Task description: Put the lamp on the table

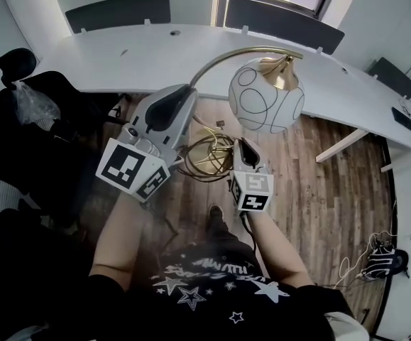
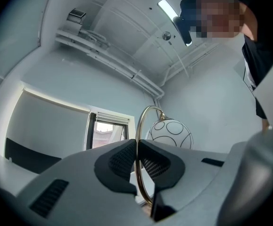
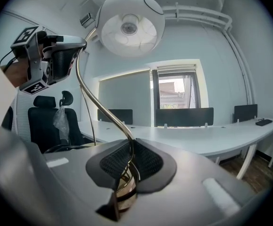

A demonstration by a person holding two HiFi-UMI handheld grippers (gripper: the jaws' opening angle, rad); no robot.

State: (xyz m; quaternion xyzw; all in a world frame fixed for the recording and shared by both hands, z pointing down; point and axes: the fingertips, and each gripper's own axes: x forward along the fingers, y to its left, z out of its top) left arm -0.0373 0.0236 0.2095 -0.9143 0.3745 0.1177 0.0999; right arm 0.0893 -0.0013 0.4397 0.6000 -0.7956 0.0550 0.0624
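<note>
The lamp has a white globe shade (image 1: 265, 94) with black ring lines, an arched brass stem (image 1: 223, 57) and a looped brass wire base (image 1: 209, 155). I hold it in the air above the wood floor, in front of the curved white table (image 1: 141, 59). My left gripper (image 1: 184, 91) is shut on the upper stem (image 2: 137, 147), and the shade (image 2: 170, 134) hangs just beyond it. My right gripper (image 1: 242, 144) is shut on the lower stem (image 3: 127, 149) close to the base. In the right gripper view the shade (image 3: 130, 22) hangs overhead and the left gripper (image 3: 61, 55) grips the stem higher up.
Black office chairs (image 1: 20, 62) and a plastic bag (image 1: 31, 101) crowd the left side. Dark divider panels (image 1: 283, 20) stand along the table's far edge. A small black object (image 1: 404, 119) lies on the table's right end. Cables and a dark bag (image 1: 382, 258) lie on the floor at right.
</note>
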